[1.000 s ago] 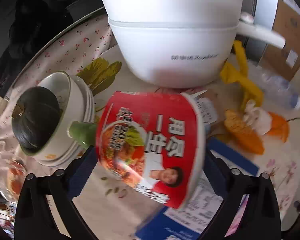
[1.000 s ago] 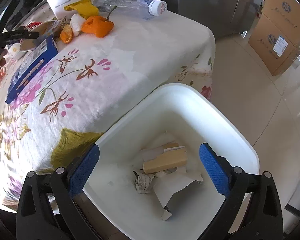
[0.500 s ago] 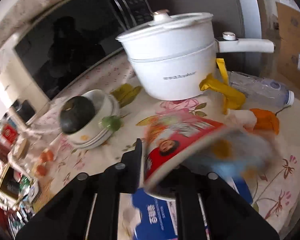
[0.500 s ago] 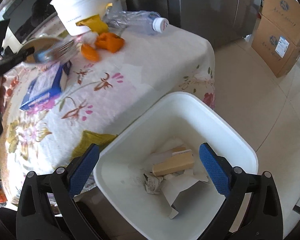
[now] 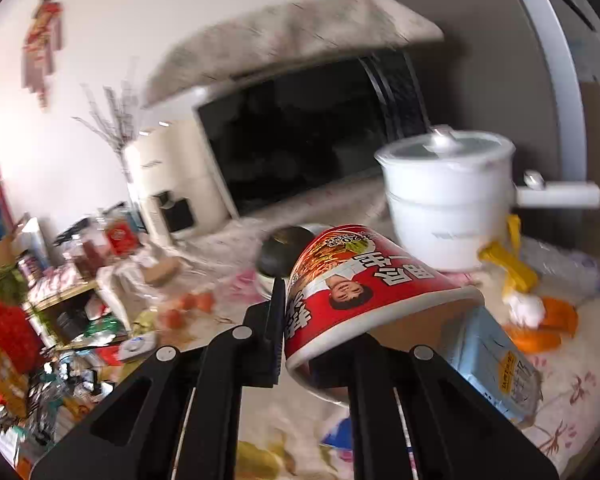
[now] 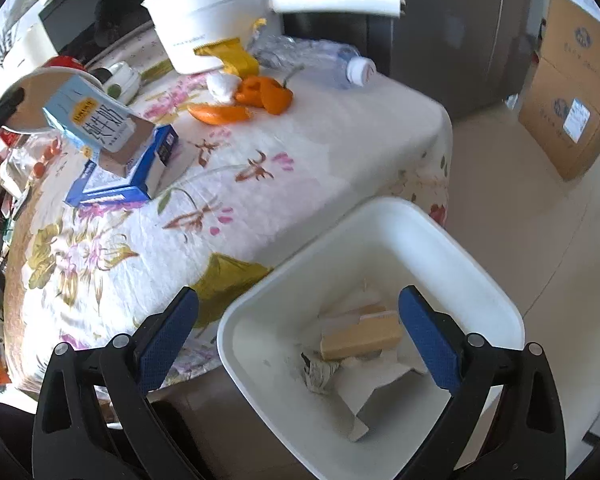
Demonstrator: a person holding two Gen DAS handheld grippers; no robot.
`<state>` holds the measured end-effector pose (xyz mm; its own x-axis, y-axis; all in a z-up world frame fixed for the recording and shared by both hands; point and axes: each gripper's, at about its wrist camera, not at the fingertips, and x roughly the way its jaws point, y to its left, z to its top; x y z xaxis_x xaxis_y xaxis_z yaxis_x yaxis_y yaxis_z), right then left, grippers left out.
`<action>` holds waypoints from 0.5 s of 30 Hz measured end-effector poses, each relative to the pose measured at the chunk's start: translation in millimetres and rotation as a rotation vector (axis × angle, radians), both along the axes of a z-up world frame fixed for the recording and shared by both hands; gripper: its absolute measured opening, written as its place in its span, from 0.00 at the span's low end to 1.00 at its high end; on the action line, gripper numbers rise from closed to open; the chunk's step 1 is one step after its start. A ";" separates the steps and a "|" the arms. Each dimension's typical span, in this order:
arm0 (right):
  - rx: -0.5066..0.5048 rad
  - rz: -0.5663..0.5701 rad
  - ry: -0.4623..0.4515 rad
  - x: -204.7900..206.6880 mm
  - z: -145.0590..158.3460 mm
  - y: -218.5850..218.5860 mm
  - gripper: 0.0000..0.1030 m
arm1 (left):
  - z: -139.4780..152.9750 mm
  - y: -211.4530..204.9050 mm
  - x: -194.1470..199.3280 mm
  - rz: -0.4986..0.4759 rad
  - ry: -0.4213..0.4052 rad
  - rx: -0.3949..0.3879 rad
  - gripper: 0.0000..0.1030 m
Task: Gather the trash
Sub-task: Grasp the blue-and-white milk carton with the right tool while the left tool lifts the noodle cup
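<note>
My left gripper [image 5: 320,320] is shut on a red instant noodle cup [image 5: 364,284], held tilted on its side above the table. The cup also shows at the far left of the right wrist view [image 6: 40,100], lifted beside a light blue milk carton [image 6: 96,120]. My right gripper [image 6: 300,332] is open and empty, hovering over a white trash bin [image 6: 480,272] that stands on the floor by the table's corner. The bin holds a tan box [image 6: 360,338], crumpled paper and white card.
On the floral tablecloth [image 6: 300,152] lie a blue flat box [image 6: 124,176], orange peppers [image 6: 260,94], a yellow wrapper [image 6: 228,54], a plastic bottle [image 6: 320,60] and a white pot [image 6: 216,16] with a long handle. Cardboard boxes [image 6: 572,92] stand at the right.
My left gripper has lifted the noodle cup off the table and swung it upward, tilting it. The right gripper has backed away a little above the bin, still open.
</note>
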<state>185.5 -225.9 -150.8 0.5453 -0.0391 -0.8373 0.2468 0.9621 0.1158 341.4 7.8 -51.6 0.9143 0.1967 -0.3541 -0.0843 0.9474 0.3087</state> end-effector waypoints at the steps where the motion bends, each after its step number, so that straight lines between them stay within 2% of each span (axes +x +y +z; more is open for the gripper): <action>1: -0.011 0.006 -0.017 -0.4 2.2 2.2 0.93 | 2.4 4.3 -3.6 0.020 -0.009 -0.005 0.09; 4: -0.040 0.027 -0.056 -0.8 6.3 10.1 0.93 | 9.5 13.5 -19.9 0.074 -0.091 0.047 0.09; 5: -0.039 0.034 -0.062 -0.5 6.6 12.6 0.93 | 12.8 19.9 -24.8 0.081 -0.093 0.021 0.09; 9: -0.064 0.102 -0.114 6.0 11.5 34.2 0.93 | 20.4 64.0 -28.6 0.138 -0.028 -0.194 0.09; 12: -0.115 0.178 -0.192 14.2 24.9 54.9 0.93 | 25.5 102.0 -37.1 0.203 -0.024 -0.319 0.09; 15: -0.174 0.267 -0.253 26.7 38.7 74.9 0.93 | 35.7 131.4 -43.3 0.223 -0.038 -0.419 0.09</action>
